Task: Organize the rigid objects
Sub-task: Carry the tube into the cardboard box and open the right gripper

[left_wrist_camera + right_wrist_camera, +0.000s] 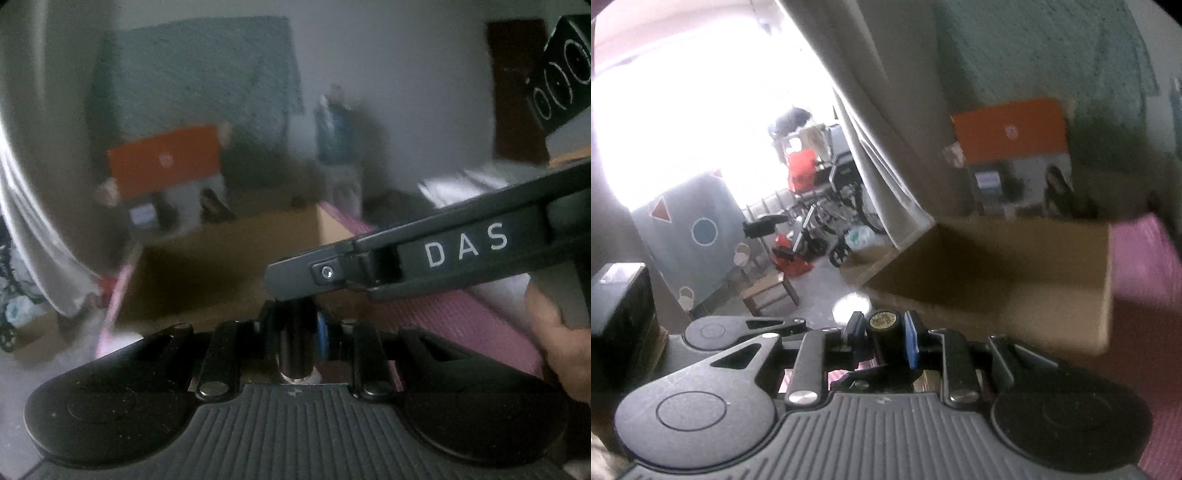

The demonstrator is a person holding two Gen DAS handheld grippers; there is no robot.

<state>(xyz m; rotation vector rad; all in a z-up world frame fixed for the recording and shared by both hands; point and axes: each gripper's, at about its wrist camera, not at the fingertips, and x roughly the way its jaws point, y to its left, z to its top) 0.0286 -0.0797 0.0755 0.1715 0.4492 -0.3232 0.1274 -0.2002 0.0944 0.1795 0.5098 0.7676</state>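
Left gripper: jaws clamped narrow on a dark, glossy cylinder, held clear above the floor.
Right gripper: blue pads pinch a black cylinder with a gold end cap.
Cardboard box: open-topped, straight matte edges, just ahead.
Pink mat: ribbed, beside box.
Curtain: pale folds, left of box.
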